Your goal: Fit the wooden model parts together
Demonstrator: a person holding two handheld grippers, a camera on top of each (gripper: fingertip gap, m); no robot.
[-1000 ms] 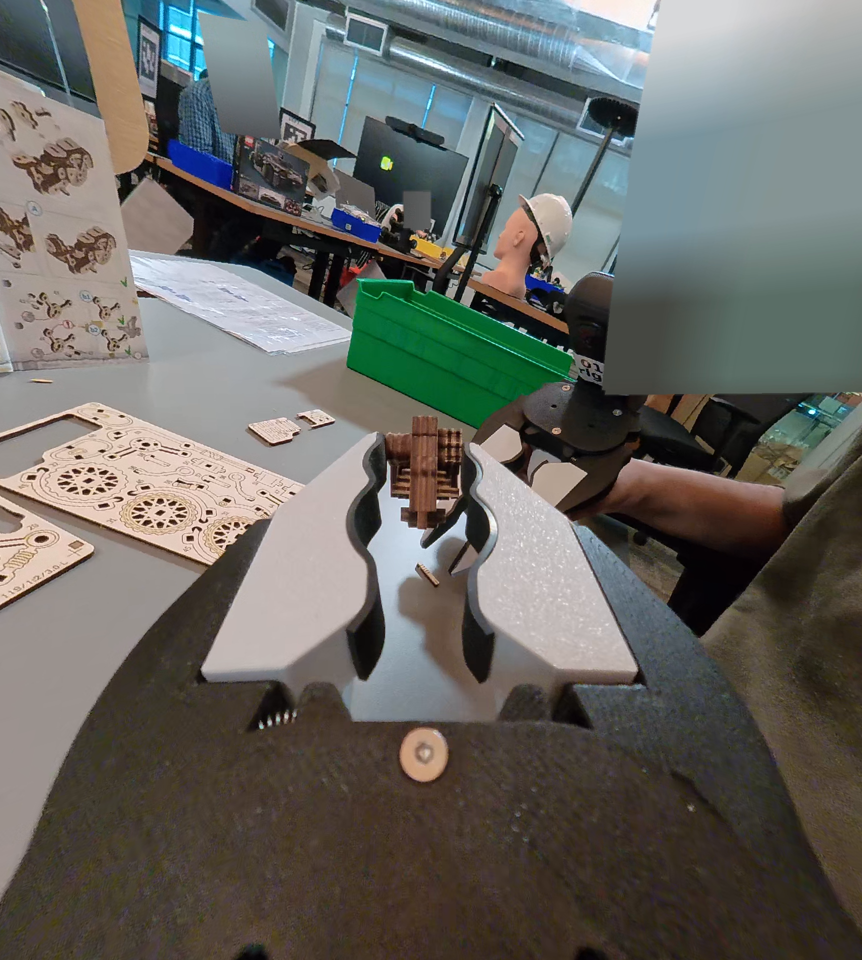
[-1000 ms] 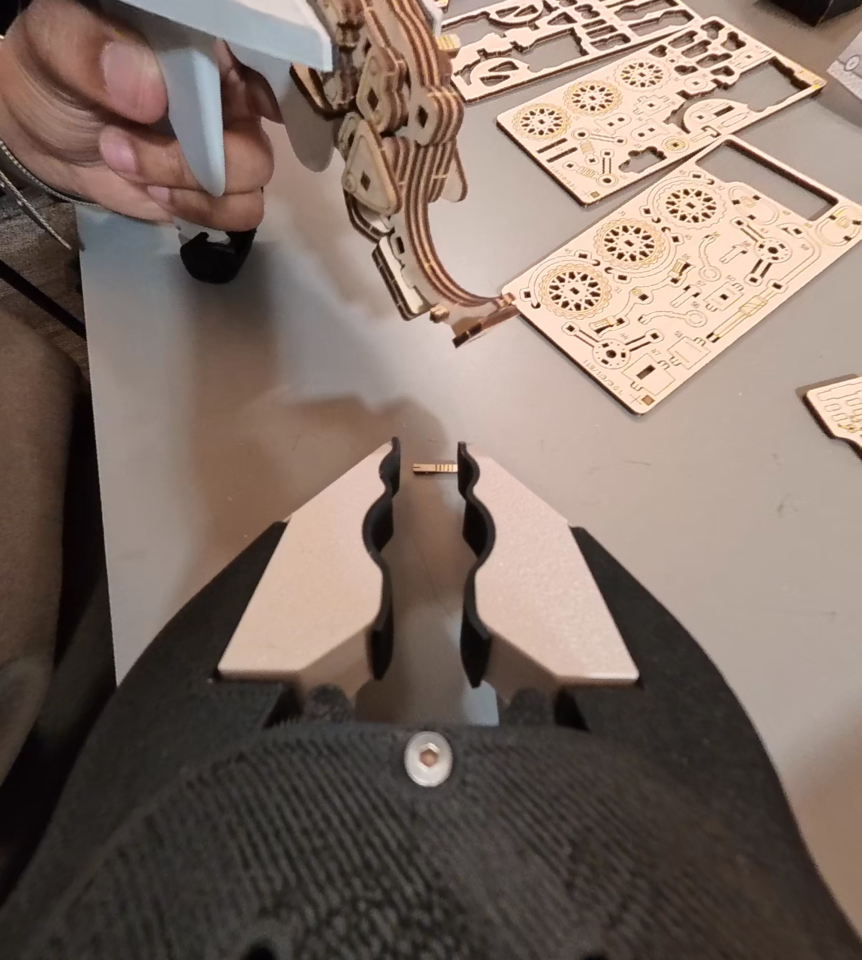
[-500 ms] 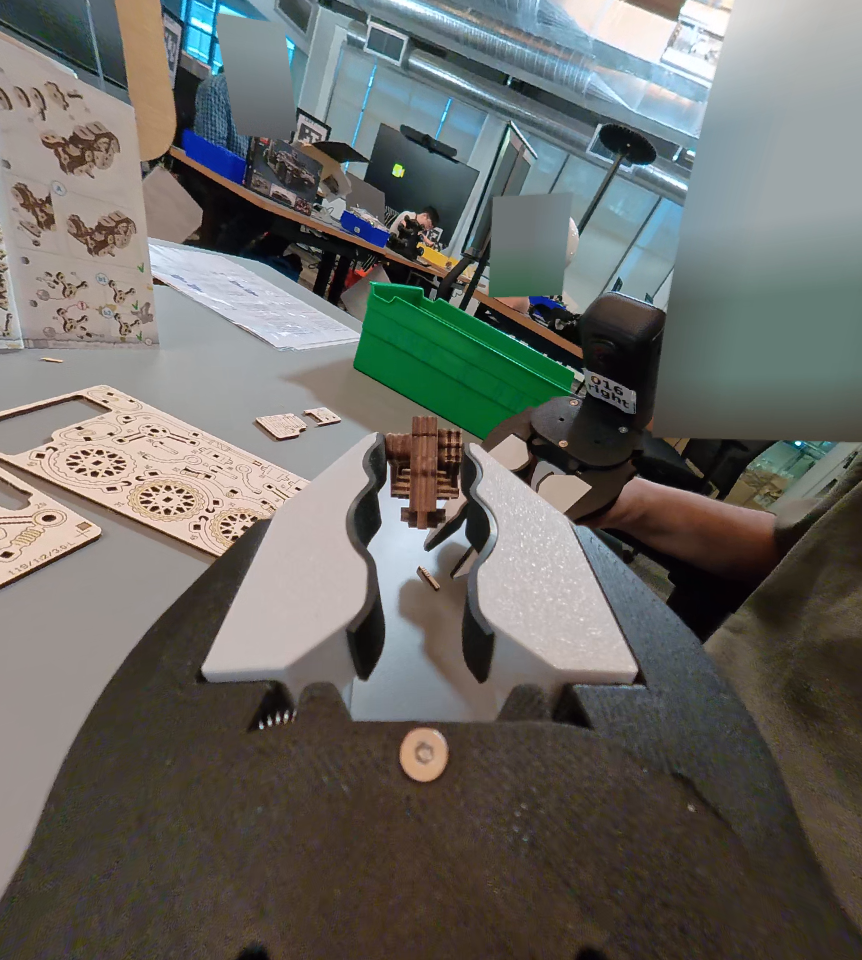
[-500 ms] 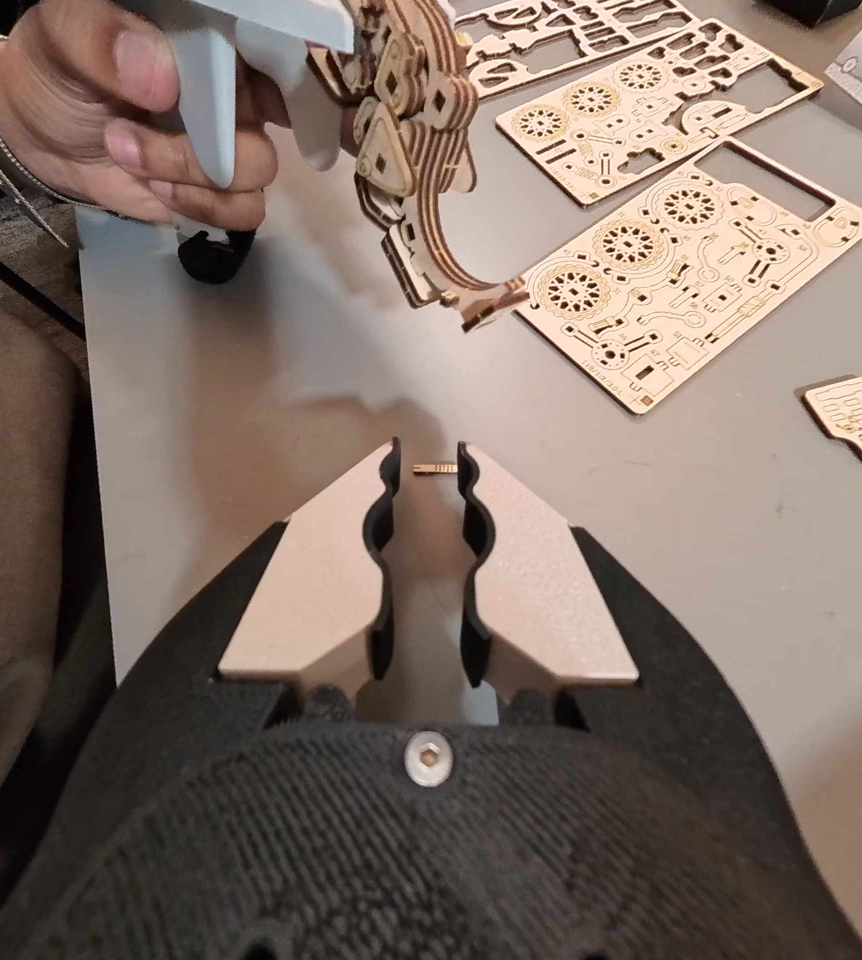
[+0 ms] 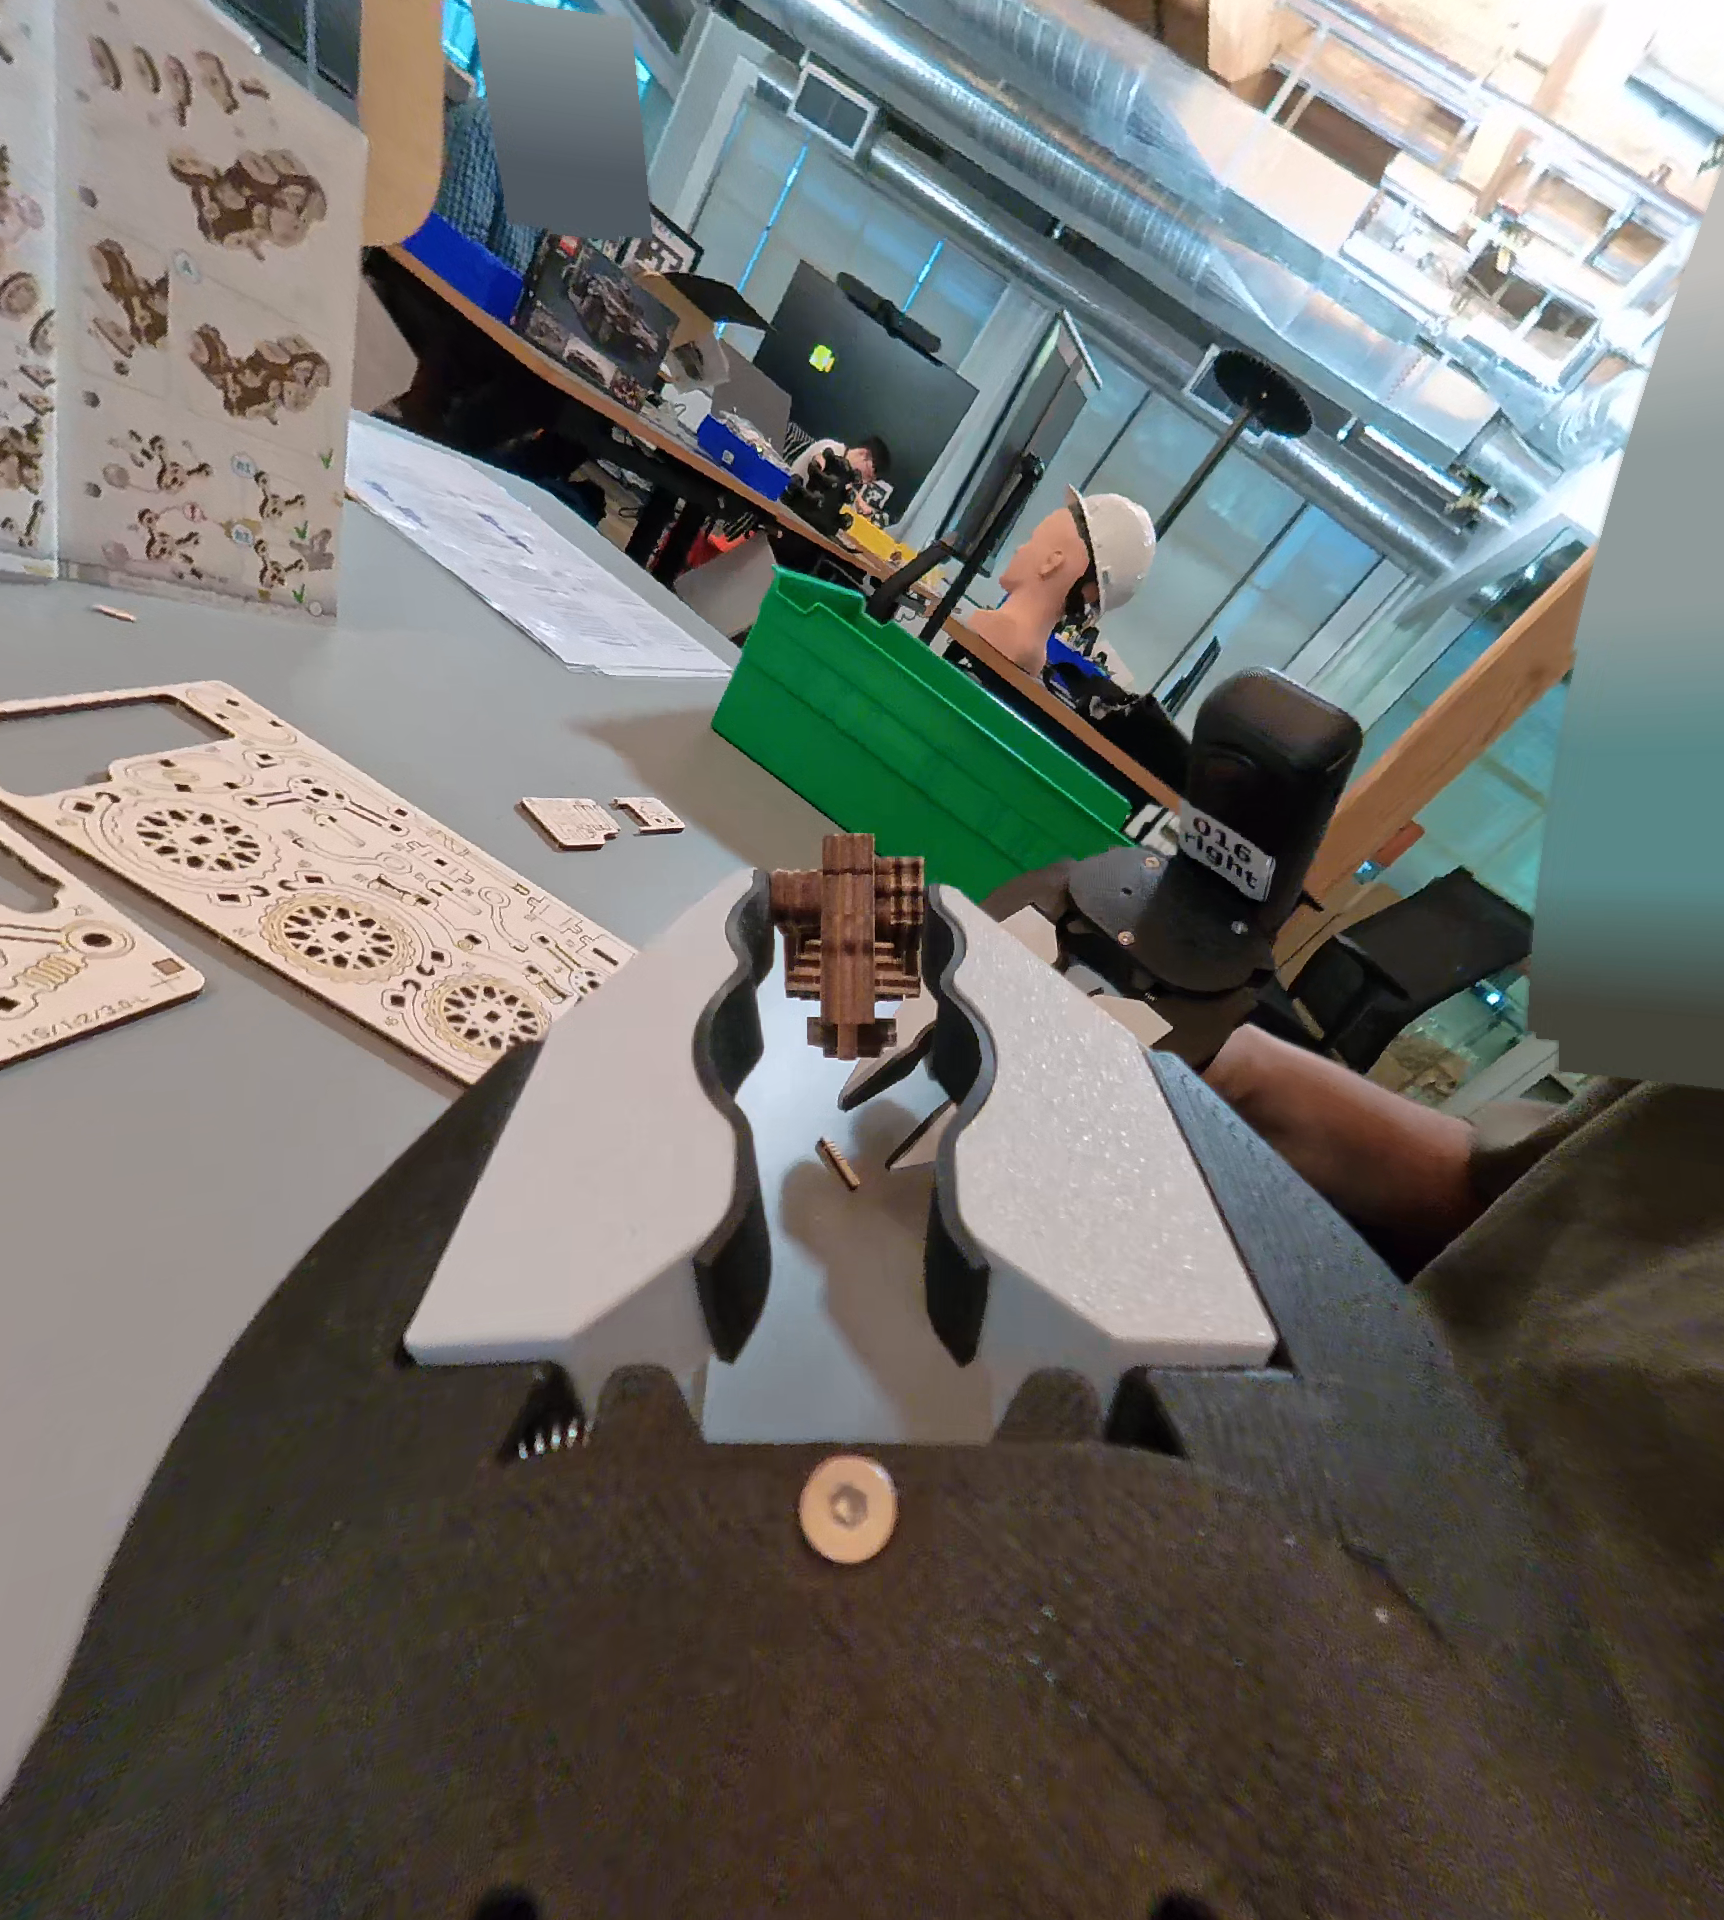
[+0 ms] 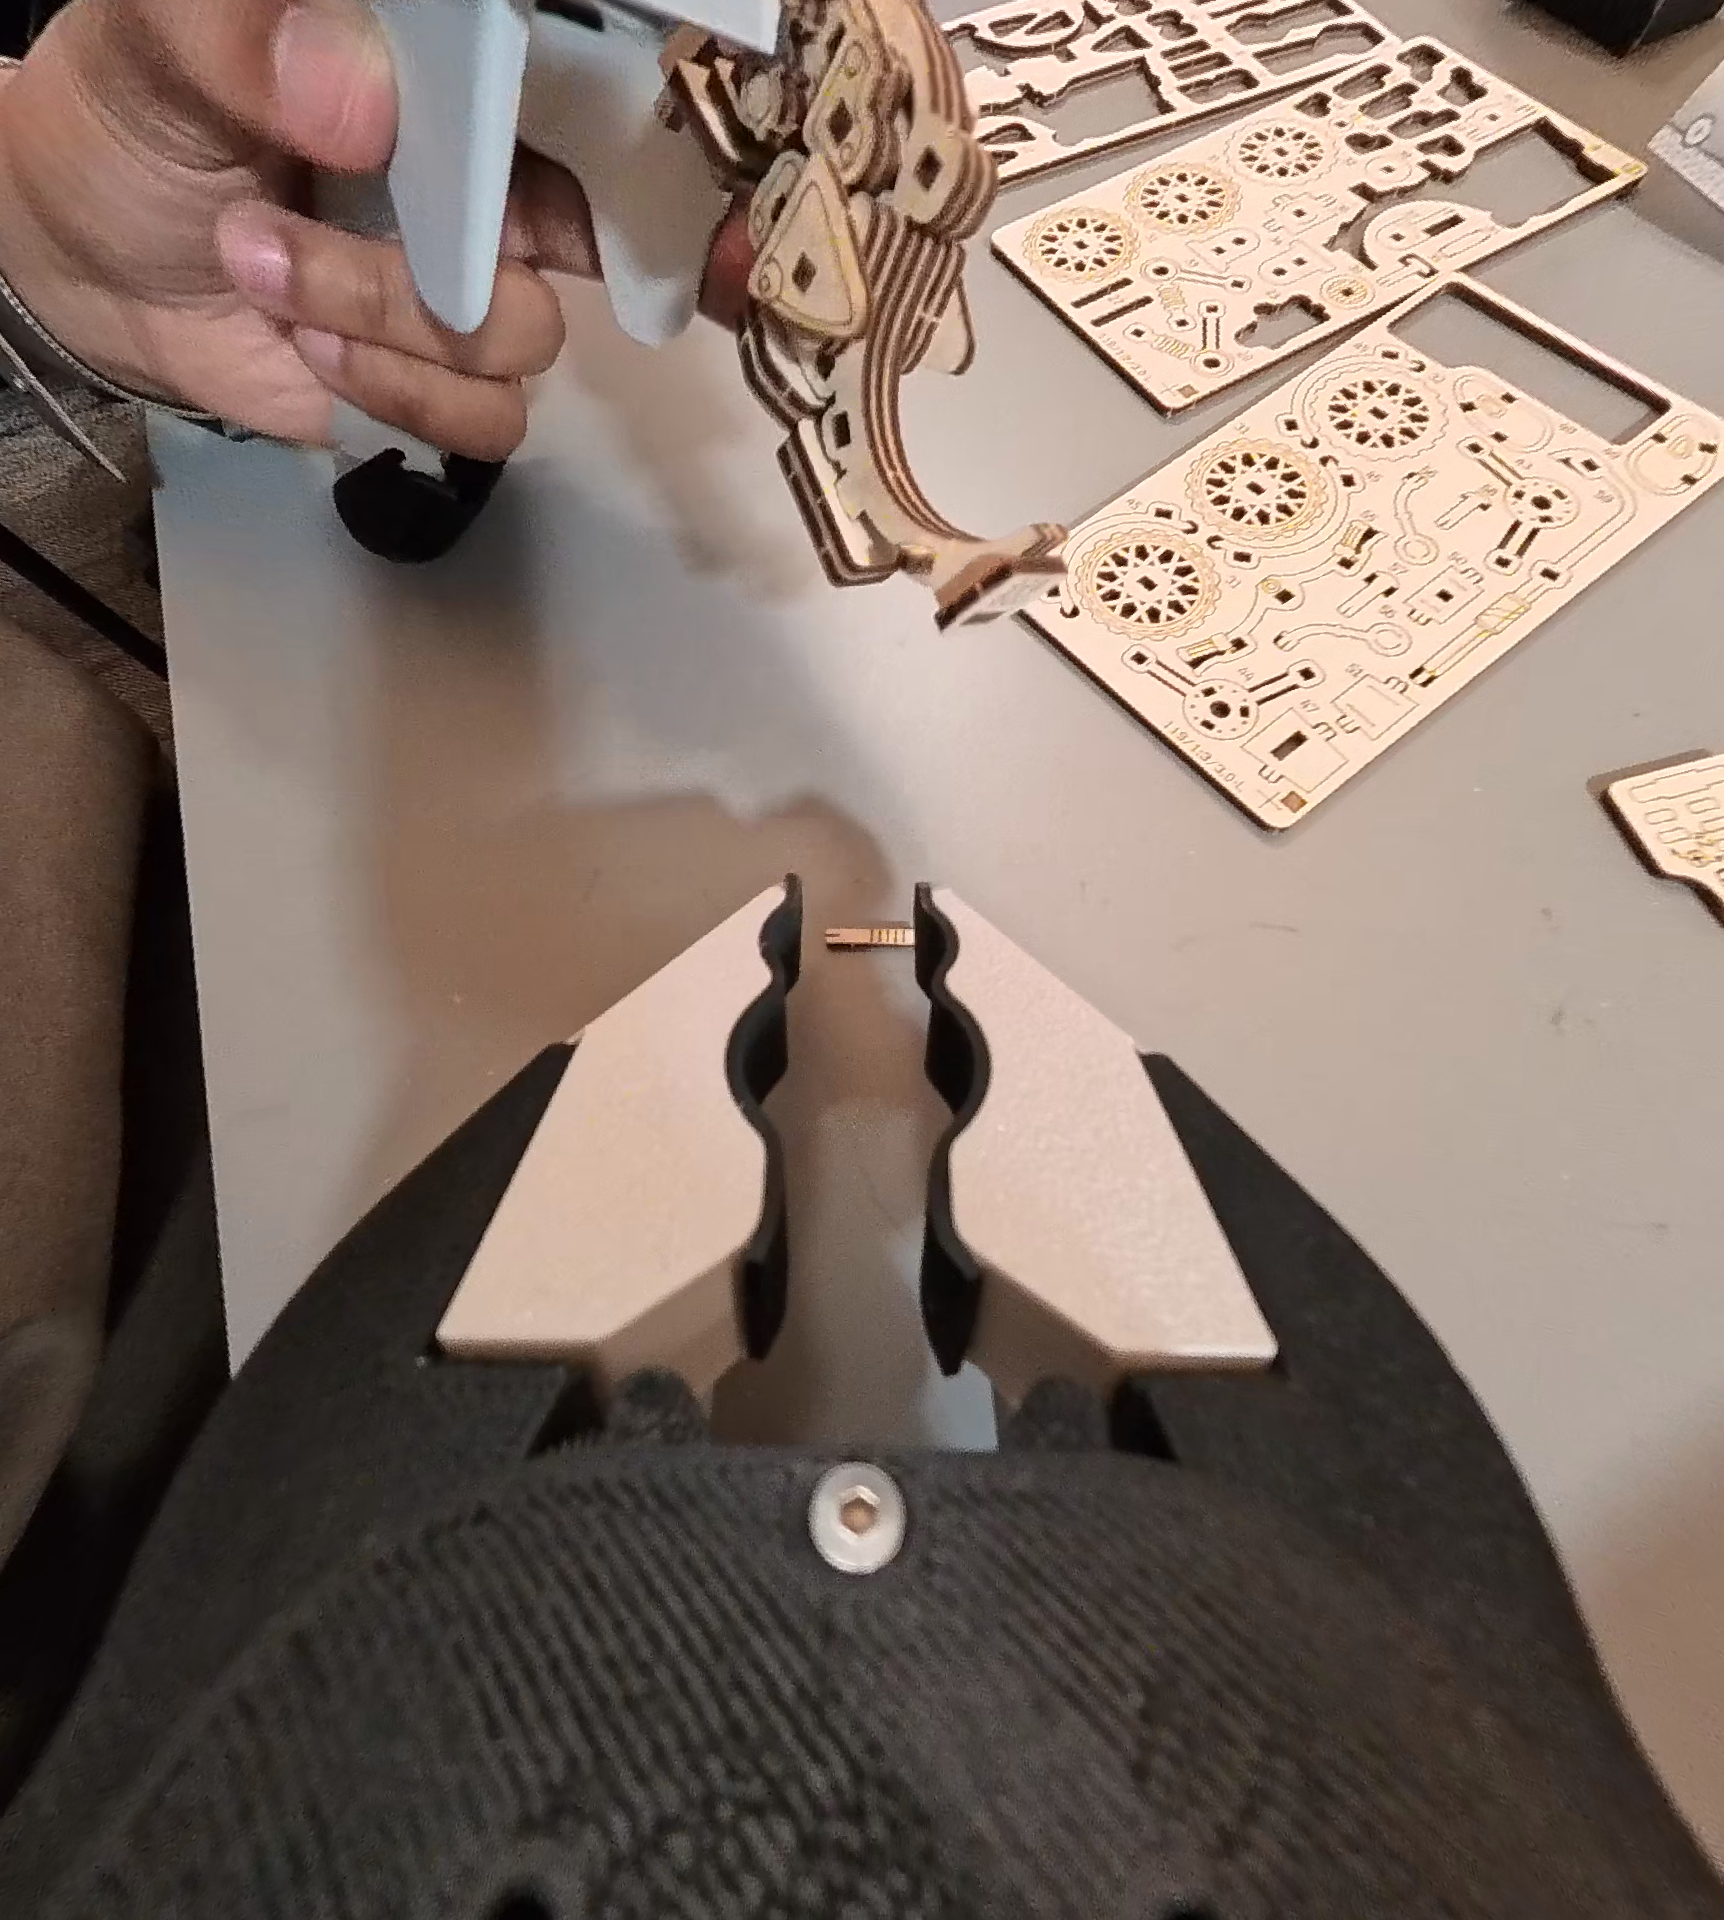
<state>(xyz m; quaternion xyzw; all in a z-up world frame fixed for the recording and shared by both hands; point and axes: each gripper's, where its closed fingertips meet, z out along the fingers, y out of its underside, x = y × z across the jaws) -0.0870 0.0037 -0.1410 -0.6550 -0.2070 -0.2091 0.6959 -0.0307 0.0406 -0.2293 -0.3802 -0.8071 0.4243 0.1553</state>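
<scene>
My left gripper (image 5: 845,920) is shut on a partly built wooden model (image 5: 845,940) and holds it in the air above the grey table (image 5: 162,1195). In the right wrist view the model (image 6: 868,270) hangs at the top with a curved arm pointing down to the right. My right gripper (image 6: 856,912) is open and low over the table. A small wooden pin (image 6: 870,936) lies flat on the table between its fingertips, its right end near the right finger. The pin (image 5: 837,1162) and the right gripper (image 5: 905,1107) also show in the left wrist view.
Laser-cut wooden part sheets (image 6: 1409,582) (image 5: 318,883) lie on the table beyond the grippers. Small loose wooden pieces (image 6: 1720,852) (image 5: 572,821) lie further out. A green bin (image 5: 899,748) and an upright instruction sheet (image 5: 110,312) stand at the back. The table edge (image 6: 177,831) runs along the left. The gap from one gripper's tips to the other's is roughly 11 centimeters.
The left gripper has lifted and tilted the wooden model up and away from the table. The right gripper has stayed still, open around the pin.
</scene>
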